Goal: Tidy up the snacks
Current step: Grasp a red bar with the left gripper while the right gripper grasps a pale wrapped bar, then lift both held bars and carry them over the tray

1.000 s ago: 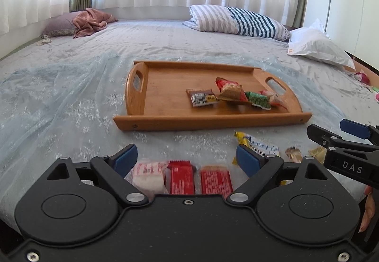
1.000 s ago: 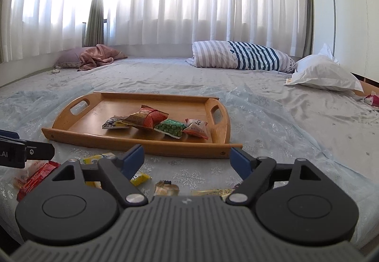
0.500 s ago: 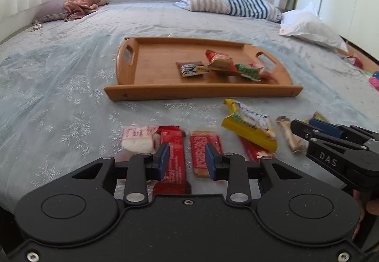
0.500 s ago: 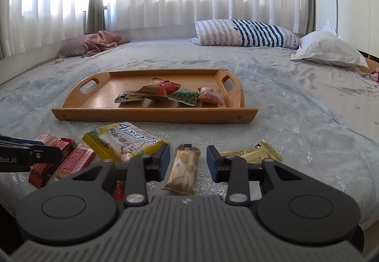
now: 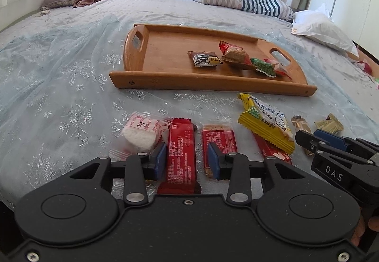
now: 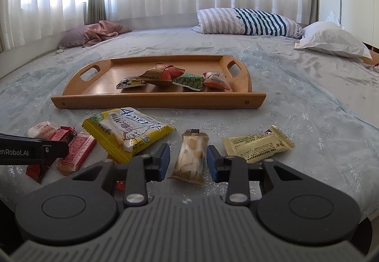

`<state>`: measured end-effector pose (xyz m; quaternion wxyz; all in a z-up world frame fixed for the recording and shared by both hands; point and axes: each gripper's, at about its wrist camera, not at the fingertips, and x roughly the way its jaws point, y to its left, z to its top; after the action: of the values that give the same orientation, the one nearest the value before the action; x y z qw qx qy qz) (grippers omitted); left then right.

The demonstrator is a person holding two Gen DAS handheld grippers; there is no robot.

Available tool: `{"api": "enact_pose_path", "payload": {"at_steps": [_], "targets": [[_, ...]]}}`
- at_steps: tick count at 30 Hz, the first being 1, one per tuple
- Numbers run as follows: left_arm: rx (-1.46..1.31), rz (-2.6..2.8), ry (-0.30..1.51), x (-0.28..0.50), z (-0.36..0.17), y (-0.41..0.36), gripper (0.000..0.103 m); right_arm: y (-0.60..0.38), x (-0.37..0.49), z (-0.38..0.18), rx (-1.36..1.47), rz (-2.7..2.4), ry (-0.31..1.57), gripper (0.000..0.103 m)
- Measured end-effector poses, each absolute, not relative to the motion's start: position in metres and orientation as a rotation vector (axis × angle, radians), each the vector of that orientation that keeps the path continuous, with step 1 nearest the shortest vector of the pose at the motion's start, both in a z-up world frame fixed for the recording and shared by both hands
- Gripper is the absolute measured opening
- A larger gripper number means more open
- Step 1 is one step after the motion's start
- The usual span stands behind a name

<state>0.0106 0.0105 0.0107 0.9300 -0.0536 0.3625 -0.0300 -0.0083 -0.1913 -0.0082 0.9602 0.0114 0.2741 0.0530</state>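
Note:
A wooden tray [image 5: 165, 60] [image 6: 99, 94] on the bed holds several snack packets. Loose snacks lie in front of it. My left gripper [image 5: 187, 161] is open, its fingers straddling a long red bar [image 5: 181, 155], with a white puffed packet [image 5: 142, 134] to its left and a shorter red bar [image 5: 219, 140] to its right. My right gripper [image 6: 188, 162] is open, its fingers either side of a clear-wrapped beige biscuit bar [image 6: 191, 155]. A yellow packet [image 6: 128, 131] [image 5: 265, 124] and a pale gold packet [image 6: 258, 143] lie beside it.
Striped pillow [image 6: 248, 21] and white pillow [image 6: 331, 39] lie at the far right of the bed, a mauve pillow with pink cloth [image 6: 94, 33] at the far left. Curtained windows run behind. The bed's front edge is just below both grippers.
Both grippers dropped lower over the loose snacks and narrowed from wide open to partly closed. The left now straddles the long red bar, the right the beige biscuit bar.

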Motion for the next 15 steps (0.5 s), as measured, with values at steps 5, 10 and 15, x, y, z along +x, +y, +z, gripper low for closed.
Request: {"api": "enact_pose_path", "payload": {"at_steps": [5,10,15], "targets": [[-0.113,-0.057,0.740,0.013,0.011,0.012,0.024,-0.192,-0.002,-0.012,0.043,0.100,0.580,0.036],[-0.112,-0.055,0.733,0.014,0.013,0.010,0.023,-0.191,-0.001,-0.010,0.044,0.087,0.577,0.027],[-0.120,-0.056,0.709,0.014,0.021,0.012,0.023,-0.193,-0.002,-0.003,0.051,0.084,0.560,0.026]]}}
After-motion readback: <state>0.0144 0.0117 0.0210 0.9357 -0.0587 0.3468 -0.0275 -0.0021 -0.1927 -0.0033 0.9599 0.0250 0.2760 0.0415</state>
